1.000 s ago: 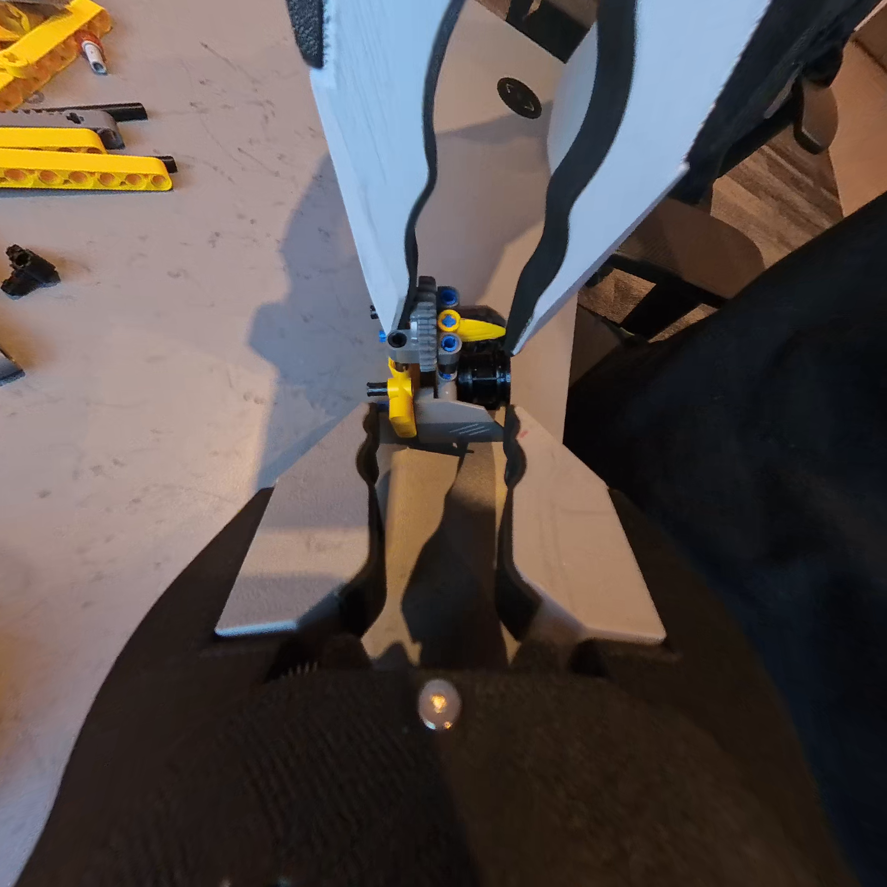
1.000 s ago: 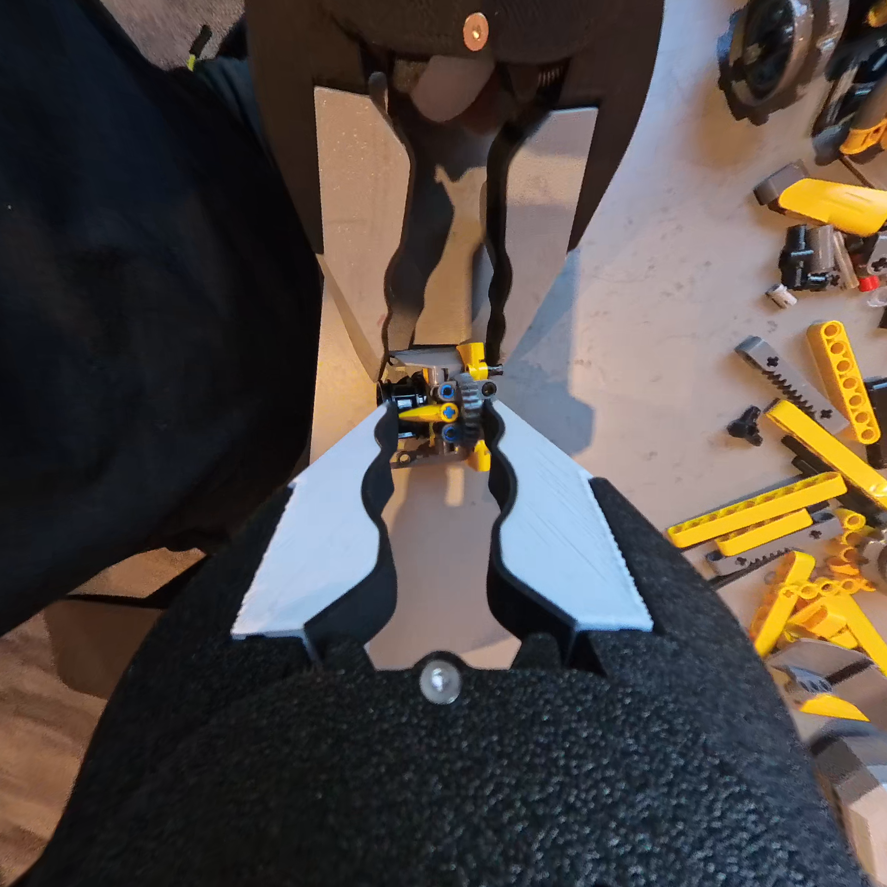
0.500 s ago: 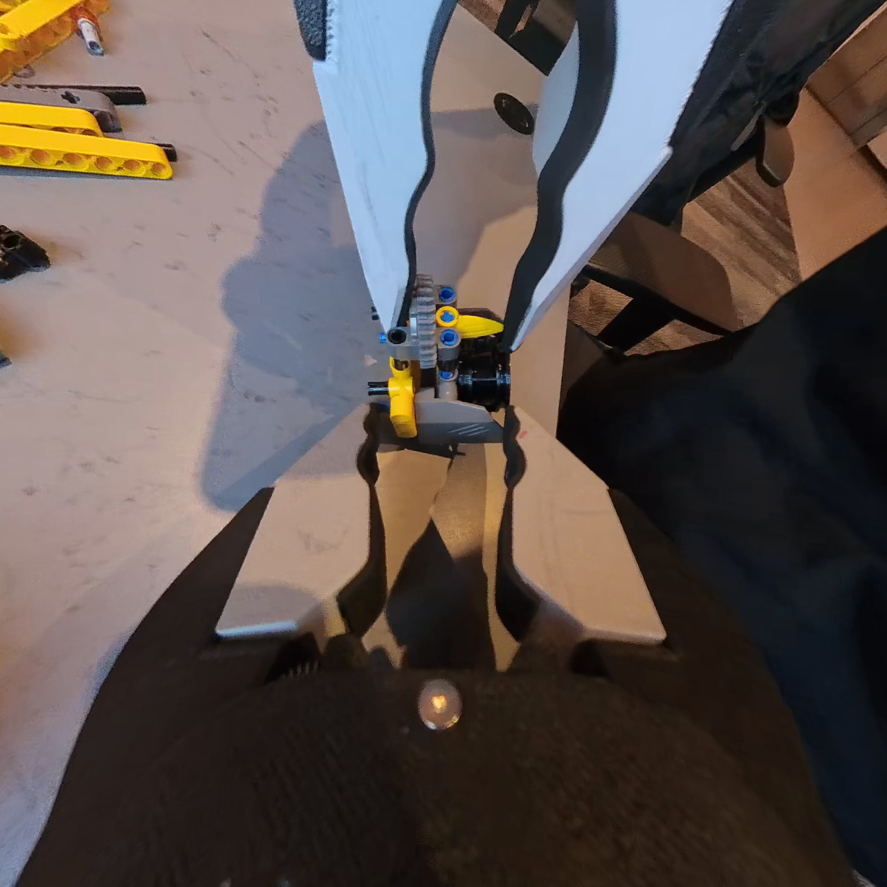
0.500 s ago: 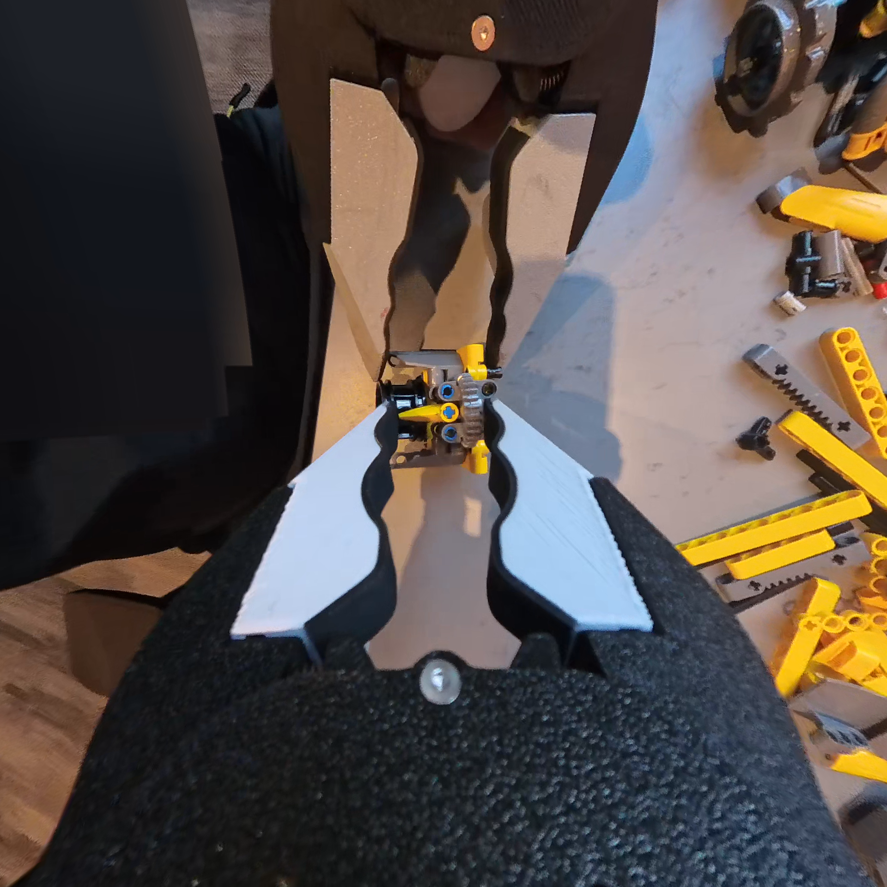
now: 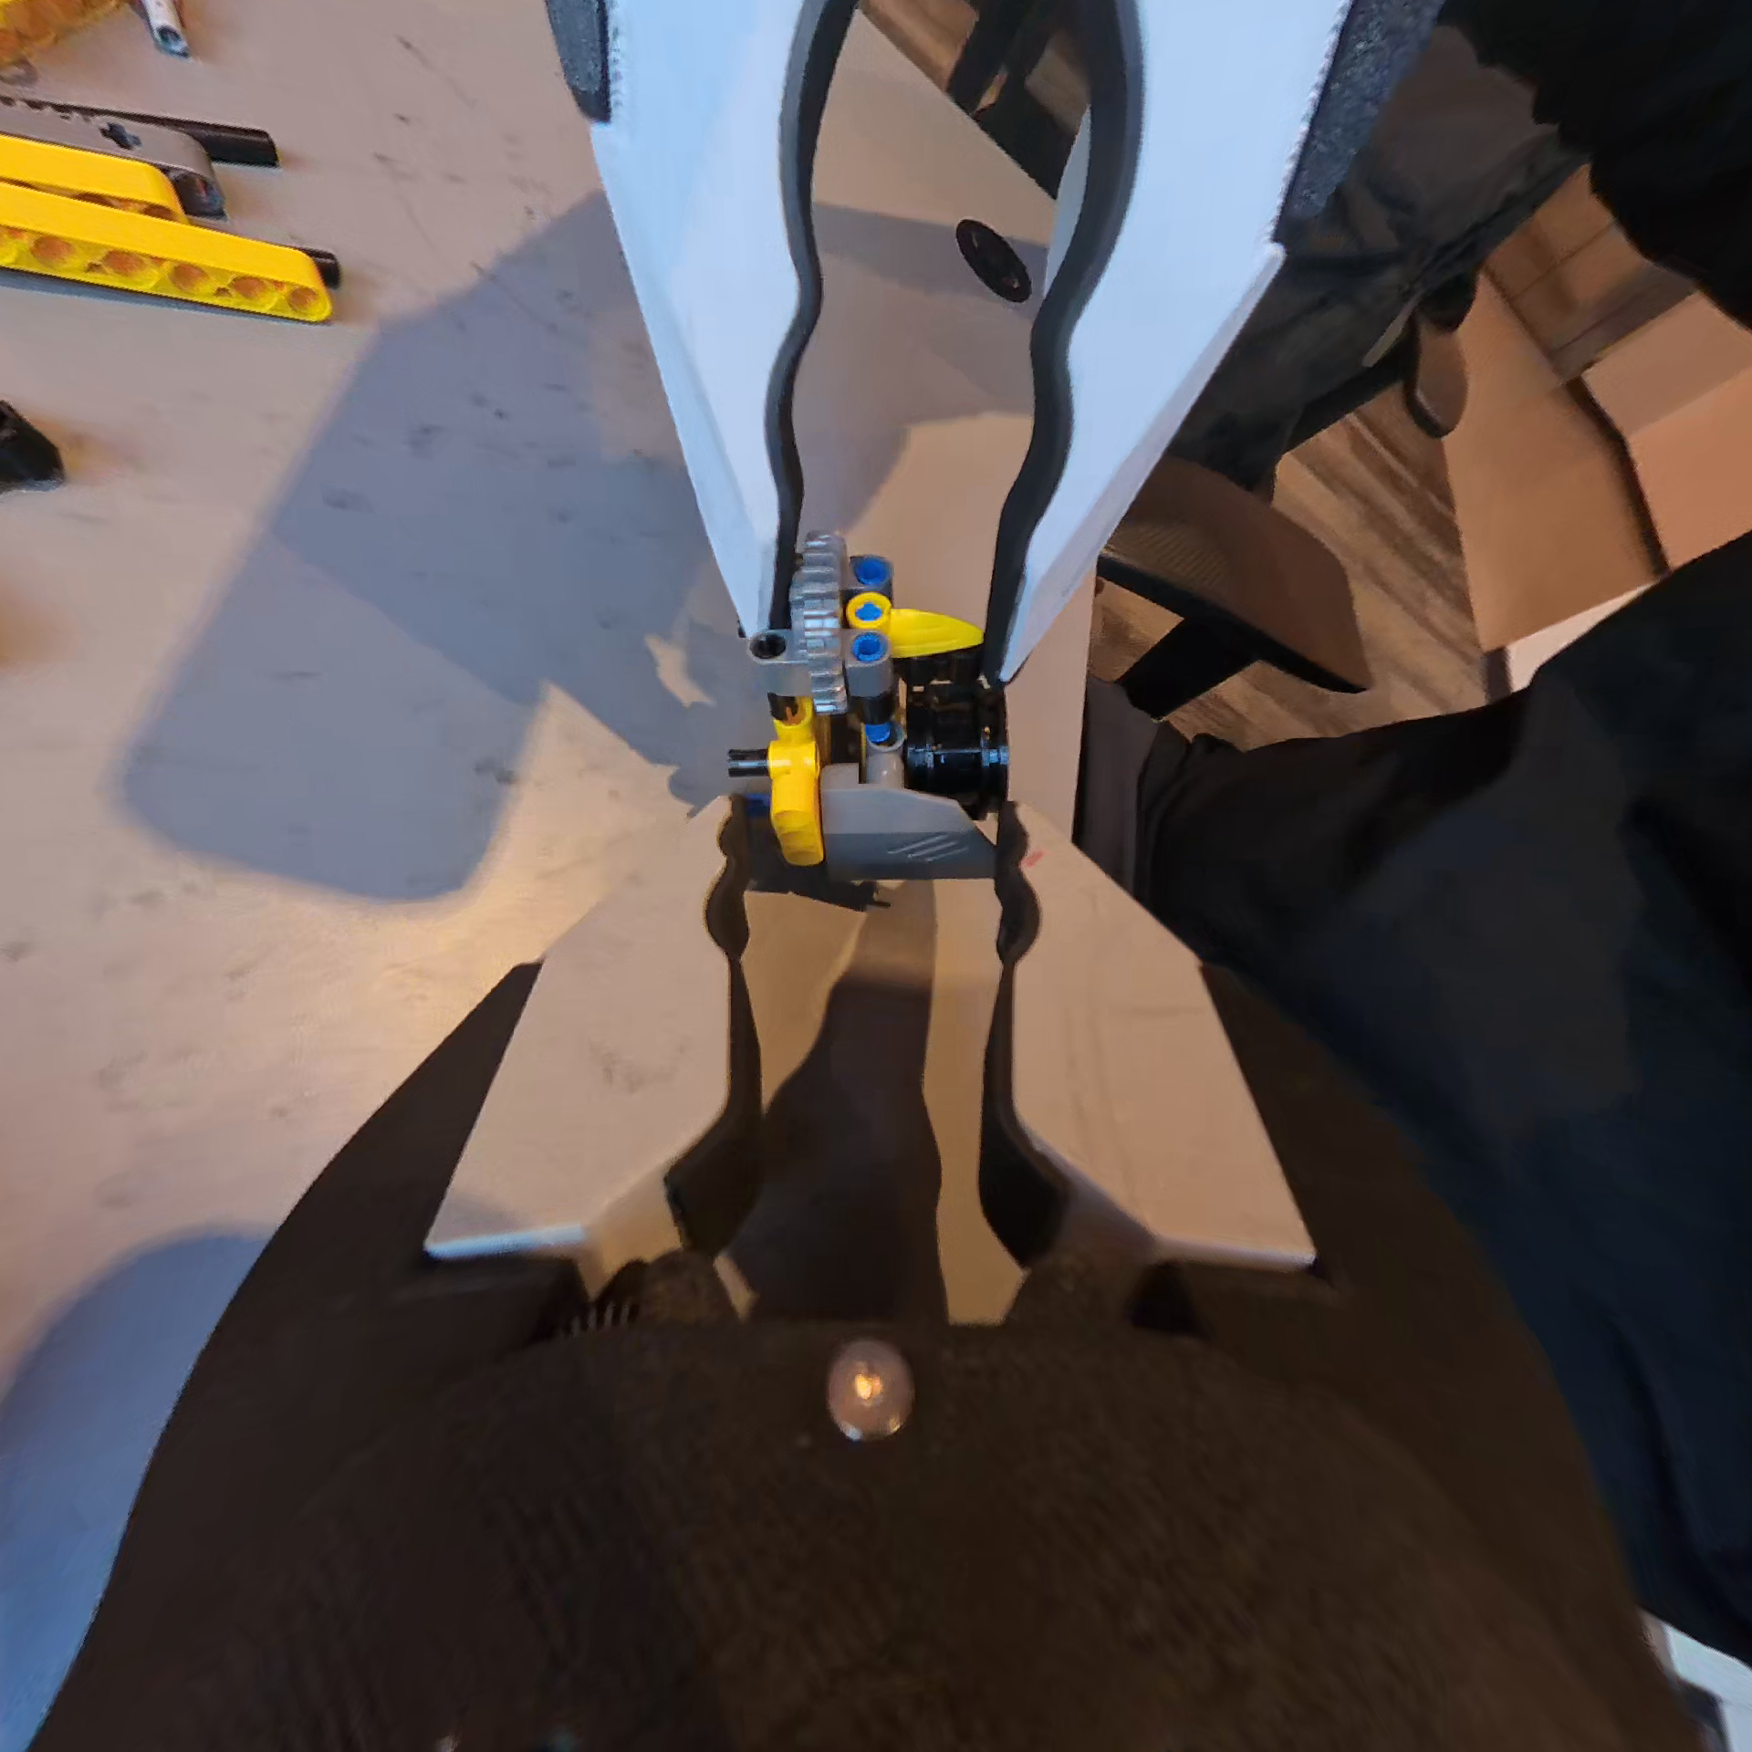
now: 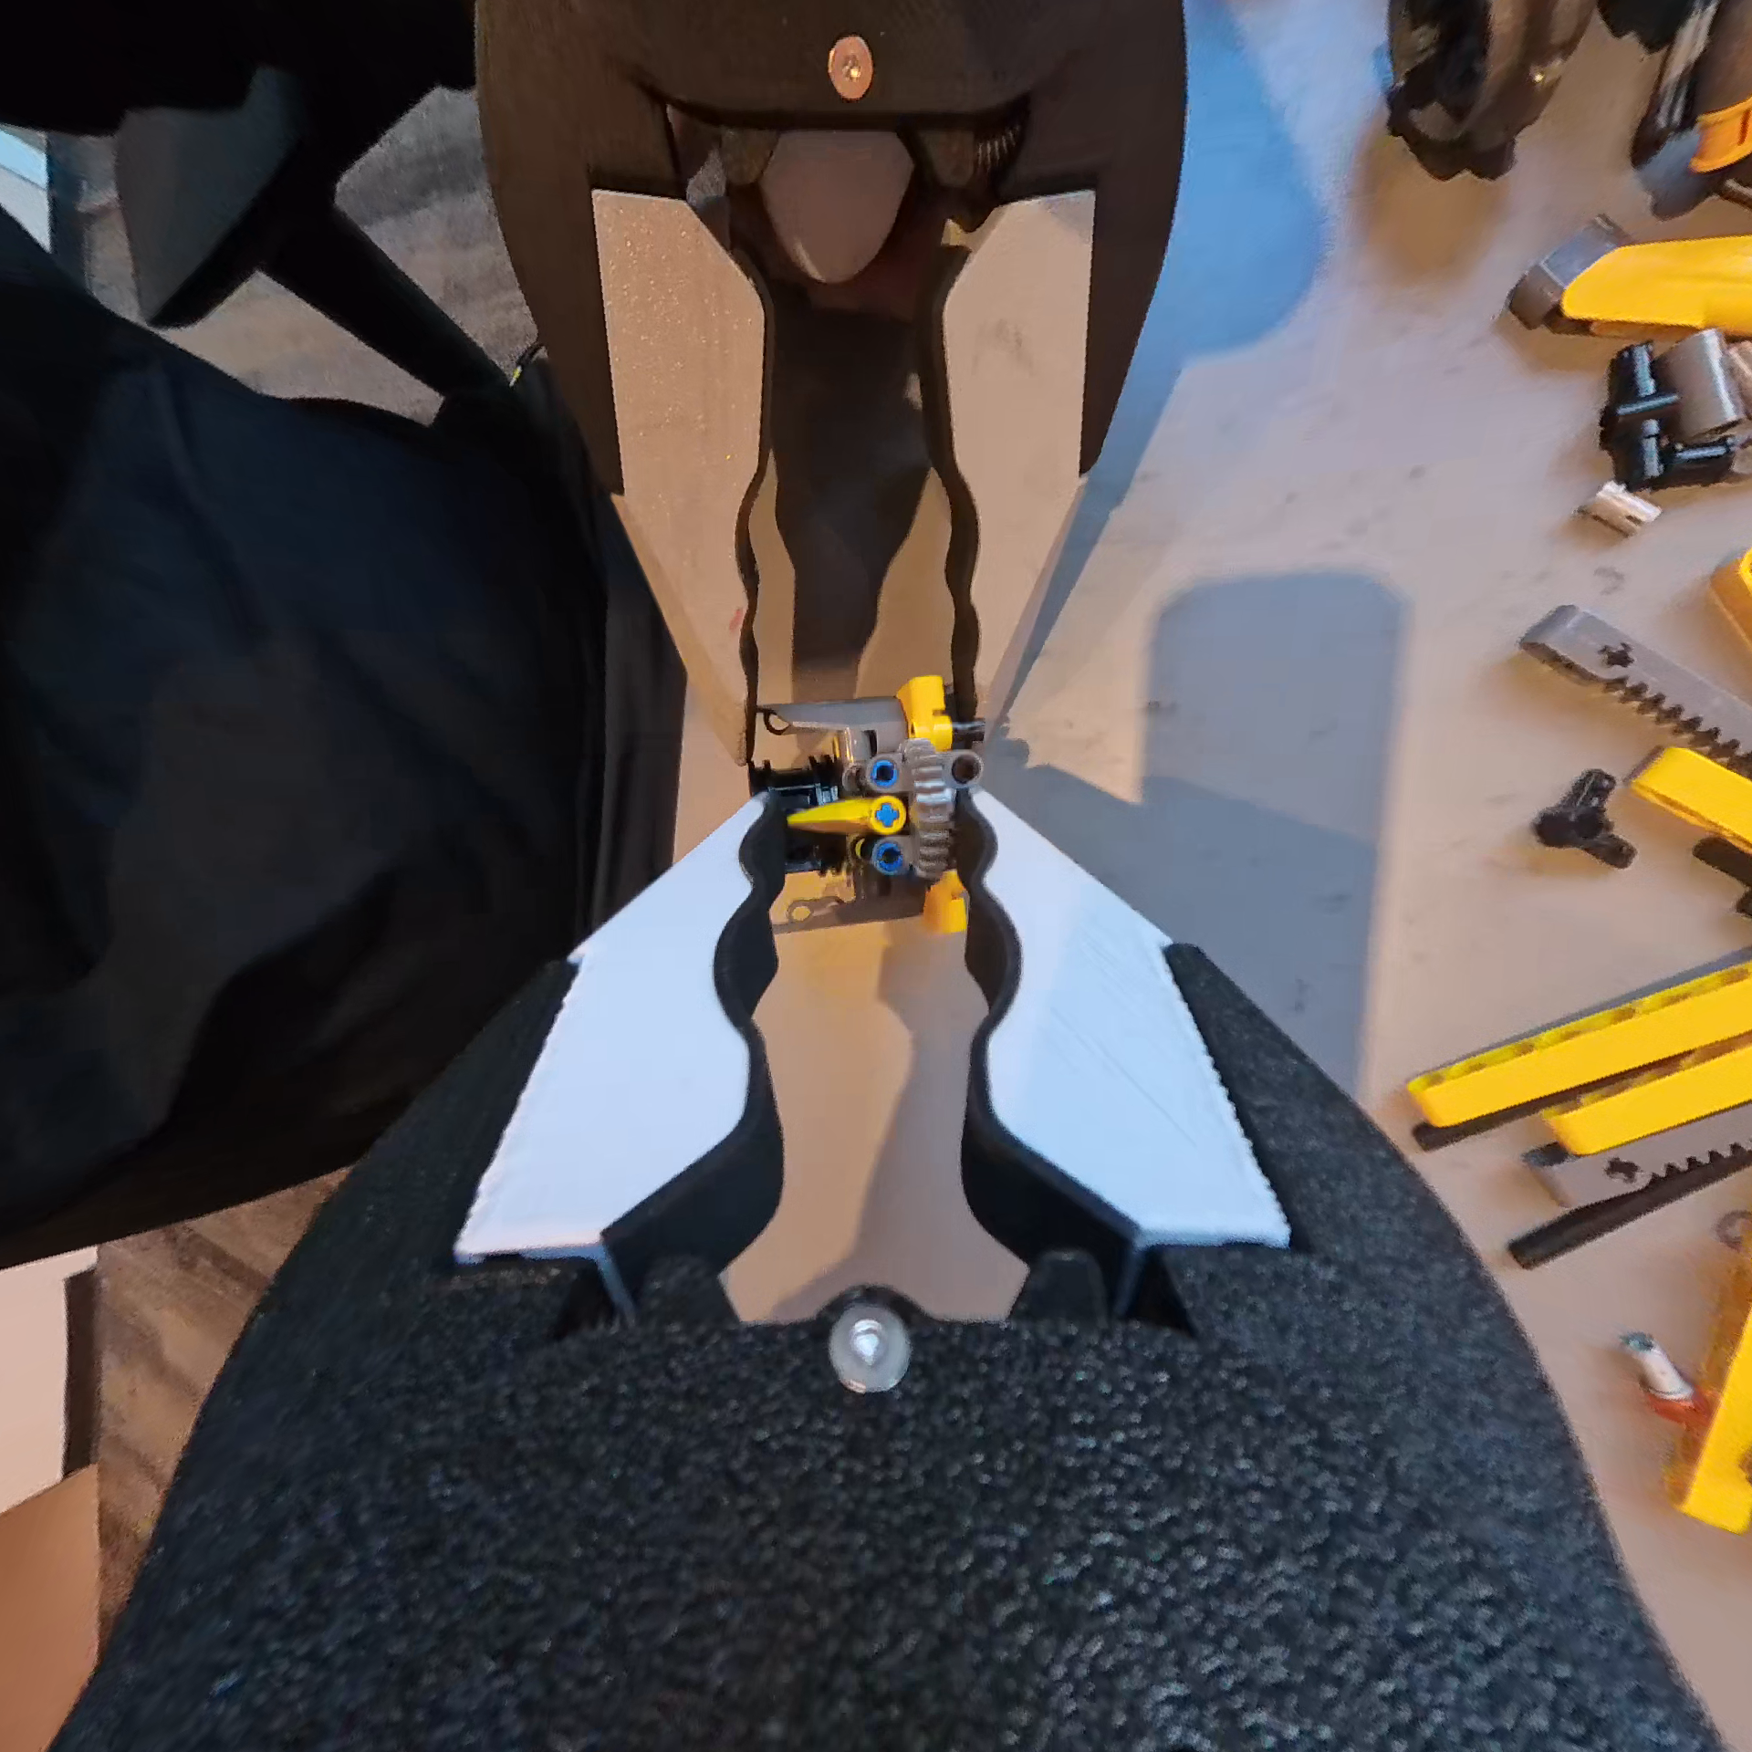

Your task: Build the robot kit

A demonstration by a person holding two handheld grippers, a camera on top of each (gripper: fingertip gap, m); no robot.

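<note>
A small assembly of building parts (image 5: 872,720), with a grey gear, blue pins, a yellow pointed piece, a grey panel and black connectors, hangs between both grippers above the table's edge. My left gripper (image 5: 867,839) is shut on its near end, at the grey panel and yellow connector. My right gripper (image 5: 877,645) comes in from the top of the left wrist view, its white fingers shut on the gear side and the black part. In the right wrist view the assembly (image 6: 872,815) sits between my right gripper (image 6: 867,830) and the left gripper (image 6: 858,735) opposite it.
The light table (image 5: 284,853) carries loose parts: yellow beams (image 5: 161,265) at far left, more yellow beams (image 6: 1593,1052), a grey toothed rack (image 6: 1640,683), a black connector (image 6: 1583,815) and a black wheel (image 6: 1460,85). A person's dark clothing (image 5: 1422,948) and a chair base (image 5: 1232,607) lie beyond the table's edge. Left and right tips are no more than a few centimetres apart.
Both grippers keep their hold on the assembly. The pair has shifted a little together, so the loose parts and the shadows on the table sit slightly elsewhere in both views.
</note>
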